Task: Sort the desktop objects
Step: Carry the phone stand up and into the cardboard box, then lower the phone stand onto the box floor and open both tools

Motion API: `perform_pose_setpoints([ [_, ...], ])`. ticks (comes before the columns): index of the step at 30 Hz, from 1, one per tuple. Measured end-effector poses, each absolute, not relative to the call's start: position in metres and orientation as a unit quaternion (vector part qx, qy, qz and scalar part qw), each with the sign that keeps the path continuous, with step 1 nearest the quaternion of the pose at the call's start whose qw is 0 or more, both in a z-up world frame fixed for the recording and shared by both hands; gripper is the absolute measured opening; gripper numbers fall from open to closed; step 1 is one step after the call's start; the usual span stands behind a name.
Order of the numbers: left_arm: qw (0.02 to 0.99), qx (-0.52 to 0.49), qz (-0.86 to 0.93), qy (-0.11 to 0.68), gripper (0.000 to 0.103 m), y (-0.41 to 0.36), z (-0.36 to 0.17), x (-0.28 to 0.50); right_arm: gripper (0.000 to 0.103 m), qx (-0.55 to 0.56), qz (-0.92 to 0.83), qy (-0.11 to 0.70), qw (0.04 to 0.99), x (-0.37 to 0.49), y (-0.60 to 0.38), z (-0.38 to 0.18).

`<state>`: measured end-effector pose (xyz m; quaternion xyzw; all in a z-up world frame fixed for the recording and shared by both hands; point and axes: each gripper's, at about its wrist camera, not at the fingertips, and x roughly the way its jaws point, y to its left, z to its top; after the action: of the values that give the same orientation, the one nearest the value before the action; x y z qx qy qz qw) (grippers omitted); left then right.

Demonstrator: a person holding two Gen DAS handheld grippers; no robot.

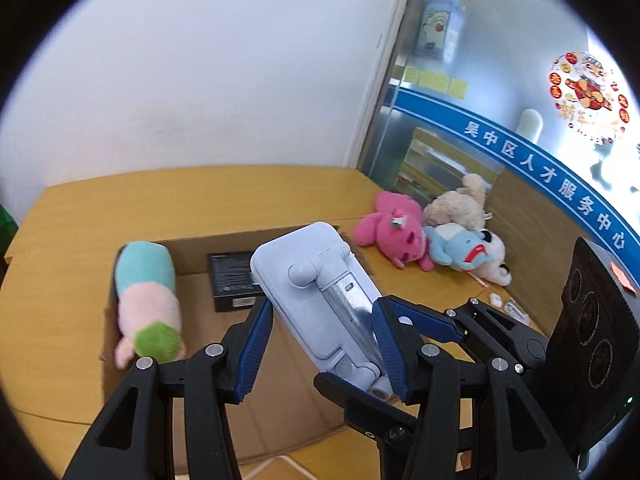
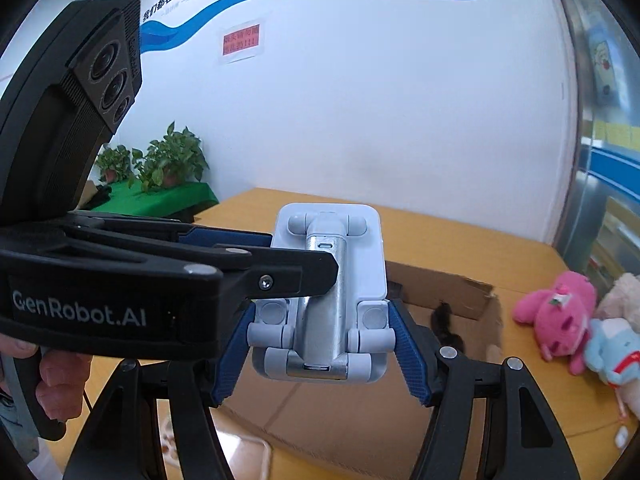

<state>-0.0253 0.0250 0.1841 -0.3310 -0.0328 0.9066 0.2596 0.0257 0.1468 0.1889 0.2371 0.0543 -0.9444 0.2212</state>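
Observation:
A pale blue folding phone stand [image 1: 320,288] hangs above an open cardboard box [image 1: 200,320]. My right gripper [image 2: 322,344] is shut on the stand [image 2: 324,292] at its lower hinged end. My left gripper [image 1: 320,344] sits around the same stand; its right pad [image 1: 386,344] touches the stand's edge and its left pad [image 1: 256,348] stands slightly off. The left gripper also shows in the right wrist view [image 2: 256,256], reaching in from the left. In the box lie a pink and teal plush [image 1: 148,300] and a black flat box [image 1: 234,280].
Three plush toys lie at the desk's right: pink [image 1: 394,228], cream [image 1: 456,204], blue and white [image 1: 468,252]. Small white items [image 1: 508,306] lie near the right desk edge. Potted plants [image 2: 160,160] stand on a green table beyond. White wall behind the desk.

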Motion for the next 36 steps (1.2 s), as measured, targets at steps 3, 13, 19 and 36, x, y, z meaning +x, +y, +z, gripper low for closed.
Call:
perform_pose_setpoints([
  [3, 0.244, -0.351, 0.903, -0.035, 0.051, 0.005, 0.176, -0.044, 0.064, 0.252, -0.936, 0.043, 0.241, -0.001, 0.125, 0.182],
  [13, 0.18, -0.474, 0.858, -0.085, 0.051, -0.052, 0.075, -0.085, 0.064, 0.38, -0.877, 0.002, 0.294, -0.061, 0.061, 0.09],
  [19, 0.148, -0.53, 0.832, -0.076, 0.051, -0.065, 0.036, -0.089, 0.064, 0.453, -0.836, -0.043, 0.306, -0.071, 0.043, 0.03],
  [36, 0.087, -0.56, 0.823, 0.017, 0.049, -0.076, 0.025, -0.098, 0.07, 0.534, -0.764, -0.133, 0.337, -0.08, 0.024, -0.012],
])
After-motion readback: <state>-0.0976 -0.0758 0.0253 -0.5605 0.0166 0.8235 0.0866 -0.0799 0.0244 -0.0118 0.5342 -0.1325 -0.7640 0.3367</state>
